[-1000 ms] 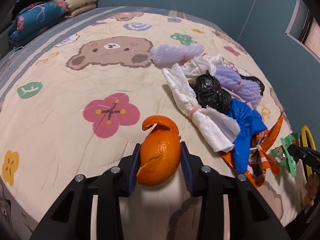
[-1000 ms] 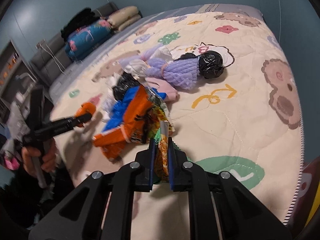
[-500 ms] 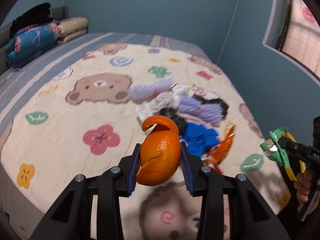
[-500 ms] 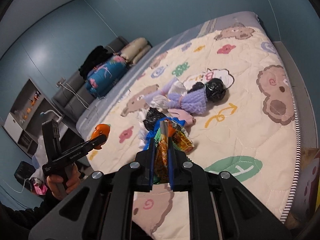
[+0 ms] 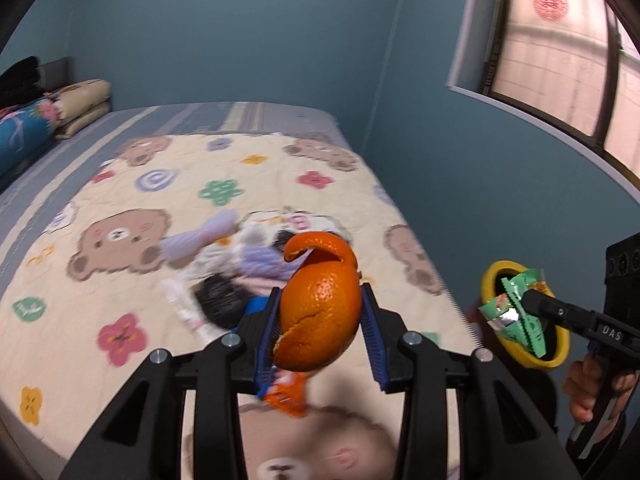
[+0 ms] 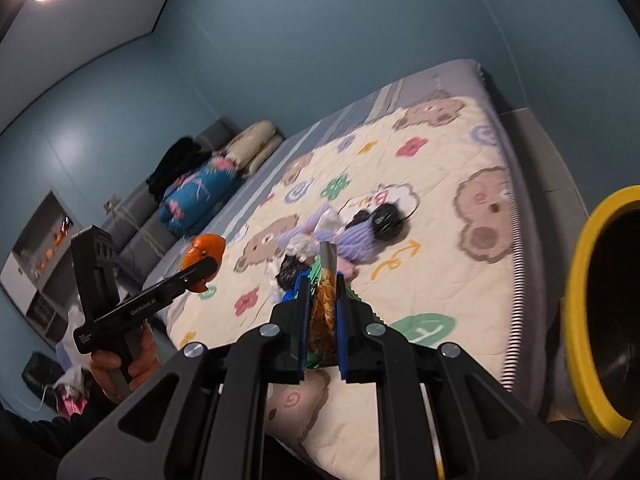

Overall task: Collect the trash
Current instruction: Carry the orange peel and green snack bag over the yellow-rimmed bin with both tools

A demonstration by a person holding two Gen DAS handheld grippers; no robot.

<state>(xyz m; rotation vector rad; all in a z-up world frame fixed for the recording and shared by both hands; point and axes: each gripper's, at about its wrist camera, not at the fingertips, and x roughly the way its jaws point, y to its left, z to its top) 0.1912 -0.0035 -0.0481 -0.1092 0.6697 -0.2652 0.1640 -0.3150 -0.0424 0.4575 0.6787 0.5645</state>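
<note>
Claw-wise we are gripping the orange peel (image 5: pixel 318 304) in the left claw (image 5: pixel 320 320) and pinching the snack wrapper (image 6: pixel 323 312) in the right claw (image 6: pixel 322 320), both above the bed (image 5: pixel 120 216), and aiming squarely over the yellow-rimmed bin (image 6: pixel 580 320) before releasing.

- A bed (image 5: pixel 60 208) carries everything, under a cream quilt (image 5: pixel 132 280) printed with bears, flowers and leaves.
- Mid-quilt lies a heap of trash (image 6: pixel 340 236): purple netting (image 6: pixel 356 240), black bags (image 6: pixel 386 218), white wrappings (image 6: pixel 300 246), something blue (image 5: pixel 256 304).
- An orange packet (image 5: pixel 286 394) lies nearer the foot.
- Folded bedding (image 6: pixel 200 196) sits at the head end.
</note>
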